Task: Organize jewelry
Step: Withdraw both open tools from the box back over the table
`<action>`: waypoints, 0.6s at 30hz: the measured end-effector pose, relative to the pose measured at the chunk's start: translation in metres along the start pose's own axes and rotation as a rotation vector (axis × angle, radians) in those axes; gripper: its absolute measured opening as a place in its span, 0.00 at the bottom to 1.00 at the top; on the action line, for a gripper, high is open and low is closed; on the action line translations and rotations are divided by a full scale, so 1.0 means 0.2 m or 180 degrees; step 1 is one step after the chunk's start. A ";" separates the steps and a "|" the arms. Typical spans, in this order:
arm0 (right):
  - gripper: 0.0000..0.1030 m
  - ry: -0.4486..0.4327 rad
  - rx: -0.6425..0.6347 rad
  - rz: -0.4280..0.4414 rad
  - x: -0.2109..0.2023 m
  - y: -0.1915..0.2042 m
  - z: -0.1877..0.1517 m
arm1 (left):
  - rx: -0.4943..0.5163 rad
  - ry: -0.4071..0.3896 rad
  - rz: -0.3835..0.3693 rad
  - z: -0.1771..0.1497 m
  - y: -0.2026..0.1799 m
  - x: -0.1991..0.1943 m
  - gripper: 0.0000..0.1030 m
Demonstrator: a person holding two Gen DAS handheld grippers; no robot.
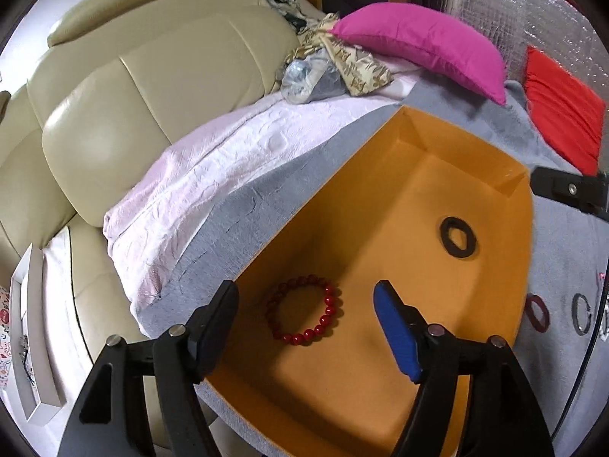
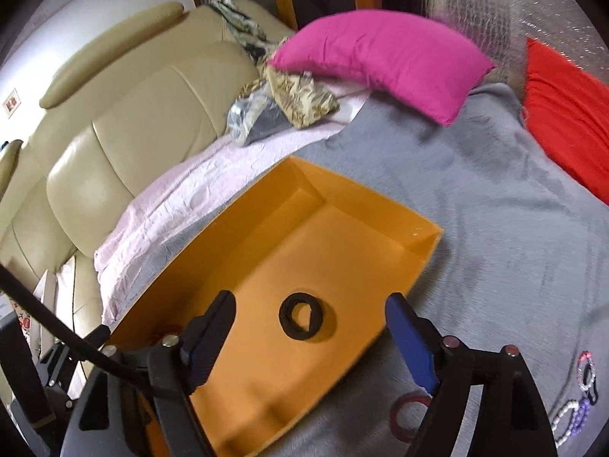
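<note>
An orange open box (image 1: 380, 190) (image 2: 342, 198) lies on a grey blanket. Inside it lie a red bead bracelet (image 1: 304, 310) and a black hair tie (image 1: 458, 237) (image 2: 302, 316). My left gripper (image 1: 306, 304) is open and empty, hovering over the red bracelet. My right gripper (image 2: 310, 323) is open and empty, hovering over the black hair tie. A dark red ring (image 1: 536, 312) (image 2: 409, 415) and a silver bangle (image 1: 582, 312) lie on the blanket right of the box. Bead strands (image 2: 578, 400) lie at the far right.
A grey blanket (image 2: 495, 209) covers the surface over a pale pink sheet (image 1: 198, 175). A beige leather sofa (image 1: 133, 87) stands left. A pink pillow (image 2: 380, 64), a red pillow (image 2: 567, 114) and crumpled cloth (image 2: 300, 99) lie behind the box.
</note>
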State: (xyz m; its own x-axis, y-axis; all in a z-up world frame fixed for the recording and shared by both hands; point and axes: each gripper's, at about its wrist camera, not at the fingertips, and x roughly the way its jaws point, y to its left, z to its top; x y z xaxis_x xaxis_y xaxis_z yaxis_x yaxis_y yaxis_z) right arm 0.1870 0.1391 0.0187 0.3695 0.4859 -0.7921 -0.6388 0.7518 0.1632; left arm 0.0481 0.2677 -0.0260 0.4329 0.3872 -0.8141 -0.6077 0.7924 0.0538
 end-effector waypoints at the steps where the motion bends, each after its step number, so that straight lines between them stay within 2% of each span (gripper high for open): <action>1: 0.83 -0.0053 0.0044 -0.0019 -0.04 -0.03 -0.02 | -0.0005 -0.0036 0.0001 0.00 0.00 -0.03 0.72; 3: 0.84 -0.0125 0.0127 -0.0052 -0.10 -0.08 -0.05 | 0.0003 -0.0112 -0.0023 0.00 -0.02 -0.08 0.72; 7: 0.94 -0.0257 0.0328 -0.0190 -0.24 -0.22 -0.18 | 0.0108 -0.0223 -0.0082 -0.01 -0.10 -0.16 0.72; 13: 0.94 -0.0314 0.0562 -0.0375 -0.43 -0.47 -0.45 | 0.0353 -0.0335 -0.0307 -0.06 -0.31 -0.27 0.73; 18: 0.95 -0.0241 0.0873 -0.0577 -0.54 -0.71 -0.74 | 0.0647 -0.0273 -0.0520 -0.17 -0.54 -0.27 0.73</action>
State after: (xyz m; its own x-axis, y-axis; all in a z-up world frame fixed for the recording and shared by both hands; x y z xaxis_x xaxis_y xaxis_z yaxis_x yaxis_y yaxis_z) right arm 0.1388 -0.0866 -0.0051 0.5161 0.3571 -0.7785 -0.3565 0.9160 0.1839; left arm 0.0680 0.1451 -0.0075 0.5742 0.2781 -0.7700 -0.3828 0.9226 0.0477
